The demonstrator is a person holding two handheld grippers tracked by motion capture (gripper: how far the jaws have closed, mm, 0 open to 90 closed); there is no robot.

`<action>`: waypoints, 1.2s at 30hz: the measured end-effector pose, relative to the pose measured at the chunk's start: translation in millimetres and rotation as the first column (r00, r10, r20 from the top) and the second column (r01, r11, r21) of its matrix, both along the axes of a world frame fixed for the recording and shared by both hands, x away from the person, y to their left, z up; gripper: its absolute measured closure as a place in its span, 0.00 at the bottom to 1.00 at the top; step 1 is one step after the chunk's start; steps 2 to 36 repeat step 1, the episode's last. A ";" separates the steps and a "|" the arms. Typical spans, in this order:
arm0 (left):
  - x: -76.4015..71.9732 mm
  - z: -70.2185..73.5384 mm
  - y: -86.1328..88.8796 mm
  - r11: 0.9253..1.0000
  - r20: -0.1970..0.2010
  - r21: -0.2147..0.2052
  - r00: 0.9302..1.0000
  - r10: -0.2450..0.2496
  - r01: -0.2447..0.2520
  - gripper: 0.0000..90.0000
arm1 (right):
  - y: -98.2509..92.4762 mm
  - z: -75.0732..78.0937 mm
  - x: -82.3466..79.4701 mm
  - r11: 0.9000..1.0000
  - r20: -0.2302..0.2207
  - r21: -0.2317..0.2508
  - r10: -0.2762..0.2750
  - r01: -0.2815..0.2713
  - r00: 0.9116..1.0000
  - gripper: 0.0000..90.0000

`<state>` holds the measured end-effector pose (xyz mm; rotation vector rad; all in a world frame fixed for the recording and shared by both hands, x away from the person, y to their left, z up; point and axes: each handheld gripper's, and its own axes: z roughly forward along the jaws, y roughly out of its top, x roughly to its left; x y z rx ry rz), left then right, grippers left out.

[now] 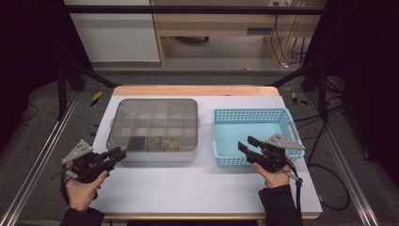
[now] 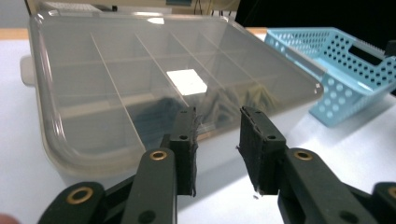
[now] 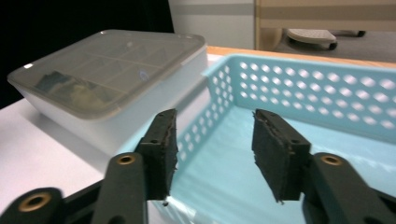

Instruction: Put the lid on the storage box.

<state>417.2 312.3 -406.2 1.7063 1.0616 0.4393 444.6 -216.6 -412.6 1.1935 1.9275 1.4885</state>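
the left gripper is hovering at the near left corner of the lidded translucent plastic compartment box, jaws spread with nothing between. the right gripper is sitting over the perforated light-blue plastic basket, jaws likewise apart, empty.

White-topped table, wooden edge at 12 o'clock. Lidded translucent compartment box lies at 10 o'clock of centre, flat on surface. Light-blue perforated basket stands at 2 o'clock, just beside box, not touching.
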 end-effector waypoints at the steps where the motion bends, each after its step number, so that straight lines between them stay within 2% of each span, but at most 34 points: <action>1: -2.2 -1.7 -0.1 1.000 -0.003 0.000 1.000 -0.004 0.004 0.74 | -3.4 -1.2 -2.3 1.000 0.000 0.003 -0.001 0.001 1.000 0.60; 36: -2.2 -1.7 -0.1 1.000 -0.003 0.000 1.000 -0.004 0.004 0.74 | -3.4 -1.2 -2.3 1.000 0.000 0.003 -0.001 0.001 1.000 0.60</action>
